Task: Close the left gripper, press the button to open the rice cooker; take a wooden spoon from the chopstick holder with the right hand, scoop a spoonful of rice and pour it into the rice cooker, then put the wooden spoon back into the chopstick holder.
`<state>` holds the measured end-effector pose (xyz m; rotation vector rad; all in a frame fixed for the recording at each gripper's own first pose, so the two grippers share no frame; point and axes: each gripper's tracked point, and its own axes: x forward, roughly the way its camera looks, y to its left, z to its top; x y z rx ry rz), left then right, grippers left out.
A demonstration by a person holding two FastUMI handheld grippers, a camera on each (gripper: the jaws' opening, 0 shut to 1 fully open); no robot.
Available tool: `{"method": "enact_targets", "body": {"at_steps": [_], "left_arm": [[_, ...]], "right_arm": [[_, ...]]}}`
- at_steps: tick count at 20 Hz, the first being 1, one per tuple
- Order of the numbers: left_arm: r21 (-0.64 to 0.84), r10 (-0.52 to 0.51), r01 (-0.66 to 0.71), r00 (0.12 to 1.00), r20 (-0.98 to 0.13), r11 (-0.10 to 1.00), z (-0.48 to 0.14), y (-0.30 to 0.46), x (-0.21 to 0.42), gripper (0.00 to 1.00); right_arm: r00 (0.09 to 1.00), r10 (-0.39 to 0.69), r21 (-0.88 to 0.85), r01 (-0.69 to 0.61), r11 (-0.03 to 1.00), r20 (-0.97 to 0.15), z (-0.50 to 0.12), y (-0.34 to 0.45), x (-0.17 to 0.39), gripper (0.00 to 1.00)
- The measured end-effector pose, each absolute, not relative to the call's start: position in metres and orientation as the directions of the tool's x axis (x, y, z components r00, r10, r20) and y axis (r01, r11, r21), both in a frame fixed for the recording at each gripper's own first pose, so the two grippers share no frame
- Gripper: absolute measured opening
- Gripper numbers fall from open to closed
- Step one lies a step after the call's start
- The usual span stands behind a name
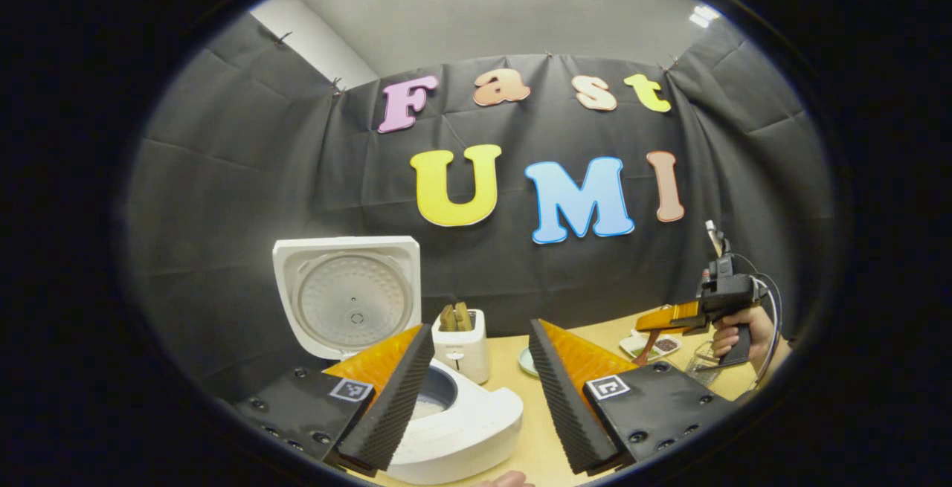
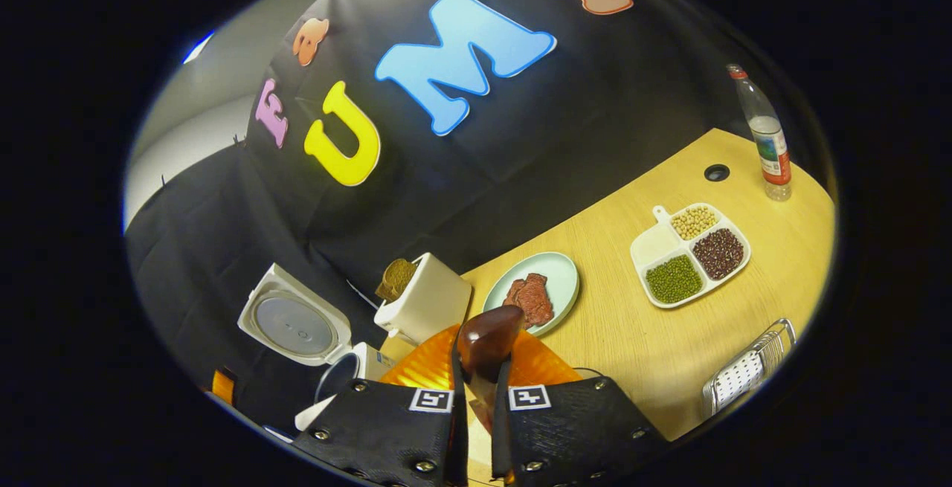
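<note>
The right gripper (image 2: 476, 398) was seen clenched on the handle of the wooden spoon (image 2: 487, 346), whose dark, glossy bowl stood up between the fingers. The left gripper (image 1: 476, 390) was held with its ridged fingers spread apart and nothing between them. The white rice cooker (image 1: 461, 427) was found open, its lid (image 1: 349, 294) raised and the round metal inner plate exposed. Beside it stood the white chopstick holder (image 1: 462, 349). A divided tray (image 2: 688, 253) of beans and grains lay on the pale wooden table (image 2: 617, 338). The spoon was judged light, stiff and smooth, hence apt to swivel; a grip low on the handle was thought best, so that the bowl could be kept level
</note>
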<state>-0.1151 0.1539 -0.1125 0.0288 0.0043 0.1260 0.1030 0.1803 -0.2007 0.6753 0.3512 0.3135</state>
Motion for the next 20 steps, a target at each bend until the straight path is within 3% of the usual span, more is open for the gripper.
{"method": "enact_targets", "body": {"at_steps": [8, 18, 20], "left_arm": [[0.042, 0.13, -0.13, 0.991, 0.012, 0.991, -0.108, 0.161, -0.121, 0.92], [0.029, 0.206, -0.206, 0.979, 0.004, 0.978, -0.111, 0.206, -0.145, 0.85], [0.029, 0.216, -0.216, 0.976, 0.003, 0.976, -0.111, 0.212, -0.149, 0.88]], "right_arm": [[0.892, 0.423, 0.737, -0.177, 0.652, -0.16, -0.146, 0.206, 0.115, 0.13], [0.834, 0.546, 0.734, -0.32, 0.599, -0.082, -0.064, 0.326, 0.12, 0.13], [0.813, 0.576, 0.718, -0.35, 0.601, -0.086, -0.056, 0.361, 0.123, 0.13]]}}
